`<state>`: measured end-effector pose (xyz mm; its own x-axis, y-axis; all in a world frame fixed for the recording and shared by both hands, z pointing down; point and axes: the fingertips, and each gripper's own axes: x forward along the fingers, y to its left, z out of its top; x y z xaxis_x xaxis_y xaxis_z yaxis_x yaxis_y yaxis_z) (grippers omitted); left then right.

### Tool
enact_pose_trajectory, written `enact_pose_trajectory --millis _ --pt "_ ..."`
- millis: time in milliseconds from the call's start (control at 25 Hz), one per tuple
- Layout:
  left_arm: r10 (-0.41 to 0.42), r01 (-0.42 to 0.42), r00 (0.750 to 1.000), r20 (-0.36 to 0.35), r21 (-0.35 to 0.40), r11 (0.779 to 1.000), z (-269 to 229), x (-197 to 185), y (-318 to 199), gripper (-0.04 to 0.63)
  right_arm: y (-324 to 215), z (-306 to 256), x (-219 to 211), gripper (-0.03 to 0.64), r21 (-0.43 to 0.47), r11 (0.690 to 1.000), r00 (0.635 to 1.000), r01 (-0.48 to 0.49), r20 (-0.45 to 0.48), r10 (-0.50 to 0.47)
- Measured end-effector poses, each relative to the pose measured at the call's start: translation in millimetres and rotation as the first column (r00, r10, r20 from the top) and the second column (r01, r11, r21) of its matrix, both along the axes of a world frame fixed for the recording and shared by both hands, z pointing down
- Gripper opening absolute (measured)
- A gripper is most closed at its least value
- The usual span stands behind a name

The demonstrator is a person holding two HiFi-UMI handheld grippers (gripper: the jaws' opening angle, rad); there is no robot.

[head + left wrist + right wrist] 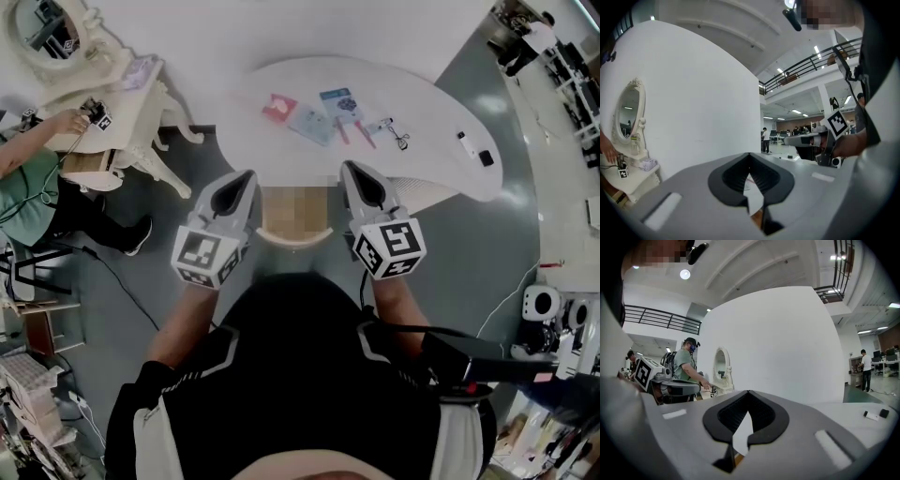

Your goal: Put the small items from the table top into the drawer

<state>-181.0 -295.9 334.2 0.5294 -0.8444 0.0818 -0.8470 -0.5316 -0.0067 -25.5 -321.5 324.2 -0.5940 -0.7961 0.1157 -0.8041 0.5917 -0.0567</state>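
Observation:
Several small items lie on the white curved table (pixel 431 112): a red packet (pixel 279 107), a pale blue packet (pixel 312 126), a blue card (pixel 338 100), pink sticks (pixel 352 132), a metal clip (pixel 397 134), and a white piece (pixel 466 144) beside a black piece (pixel 486 157). A wood-coloured drawer front (pixel 294 213) shows under the table's near edge, between my grippers. My left gripper (pixel 247 178) (pixel 750 154) and right gripper (pixel 350 169) (pixel 748 392) are held side by side short of the table. Both are shut and hold nothing.
At the left a person in green (pixel 33 173) works at a white dressing table (pixel 127 108) with an oval mirror (pixel 47 33). Cables run over the grey floor (pixel 122 281). Equipment stands at the right (pixel 553 309).

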Motion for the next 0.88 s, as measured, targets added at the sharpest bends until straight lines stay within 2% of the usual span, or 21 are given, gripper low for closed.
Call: enact_pose_trajectory --millis 560,880 --pt "-0.002 0.003 1.000 -0.029 0.007 1.000 -6 -3 -2 0.000 -8 -3 -7 0.000 0.002 1.000 0.999 0.017 0.033 -0.017" --pt "0.010 -0.010 1.000 -0.015 0.019 1.000 -8 2 -6 0.000 -12 -1 -3 0.000 -0.003 1.000 0.999 0.014 0.035 -0.014"
